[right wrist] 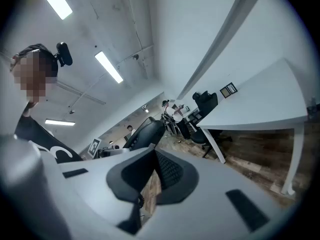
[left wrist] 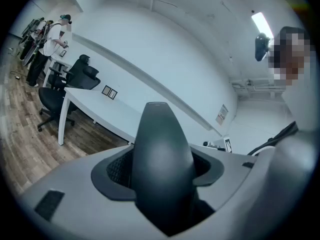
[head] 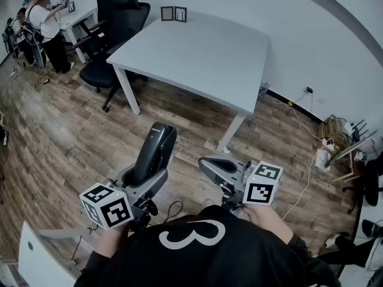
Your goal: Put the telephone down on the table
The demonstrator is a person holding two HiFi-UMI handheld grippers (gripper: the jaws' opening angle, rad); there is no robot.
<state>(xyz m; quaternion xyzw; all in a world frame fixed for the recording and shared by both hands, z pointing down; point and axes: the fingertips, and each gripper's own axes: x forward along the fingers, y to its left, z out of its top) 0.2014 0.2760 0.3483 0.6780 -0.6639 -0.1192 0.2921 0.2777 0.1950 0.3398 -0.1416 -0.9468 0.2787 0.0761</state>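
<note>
Head view: a black, curved plastic telephone handset clamped in the left gripper, upper end leaning far and slightly right. Held over the brown wood-plank floor, on the near side of the white rectangular table and well apart from it. Pale small print near the handset's far end, too small to read.

Left gripper view: handset filling the middle, squeezed from both sides by the dark ribbed pads of the grey jaws. Wall notice far right, lettering illegible.

Right gripper just right of the handset, apart from it, pointing far and left. Right gripper view: ribbed pads pressed together at the tips, only a sliver of floor showing lower down, nothing caught between. Handset visible beyond, to the left.

A white cube with black square markers on each gripper, left and right; patterns only, no words. Large white "3" on the black shirt at the near edge.

On the table's far edge, two small dark frames side by side. Black office chairs at the table's far left. Far left again, a person in a white top at another desk. Tangle of cables and plugs by the right wall.
</note>
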